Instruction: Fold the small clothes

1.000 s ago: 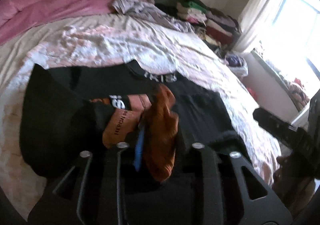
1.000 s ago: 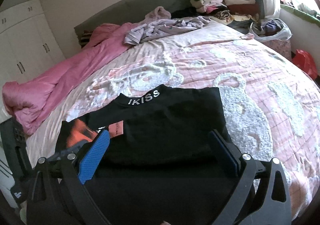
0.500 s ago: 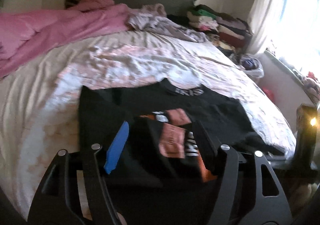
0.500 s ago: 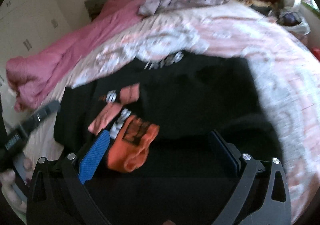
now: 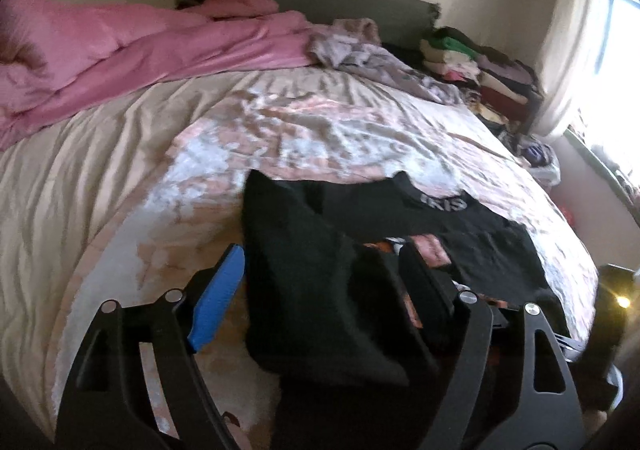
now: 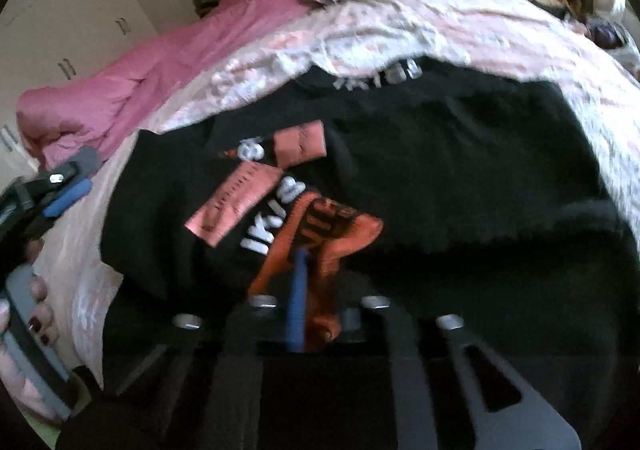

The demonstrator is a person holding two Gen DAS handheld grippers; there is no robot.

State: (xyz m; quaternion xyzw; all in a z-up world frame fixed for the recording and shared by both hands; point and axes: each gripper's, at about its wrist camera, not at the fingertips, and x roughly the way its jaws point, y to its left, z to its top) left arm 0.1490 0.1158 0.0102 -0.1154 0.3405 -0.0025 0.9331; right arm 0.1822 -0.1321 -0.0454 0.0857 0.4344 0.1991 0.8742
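**Right tongs pinch the orange cuff, left tongs stand open**

The right tongs (image 6: 308,278) are clamped tight on an orange printed fold (image 6: 332,226) of the black top (image 6: 460,154), their jaws having just snapped closed with the cloth caught between them. The left tongs (image 5: 320,282) gape wide, their jaws having just been opening; a black flap of the top lies between the blue pad (image 5: 218,298) and the dark one, touched by neither as far as I can see. The top is spread on the near part of the bed (image 5: 100,178), neckband lettering facing the headboard. A pink quilt (image 5: 120,50) is bunched along the far left, and stacked clothes (image 5: 476,66) sit by the window. A hand (image 6: 28,314) with dark red nails holds the left handle.
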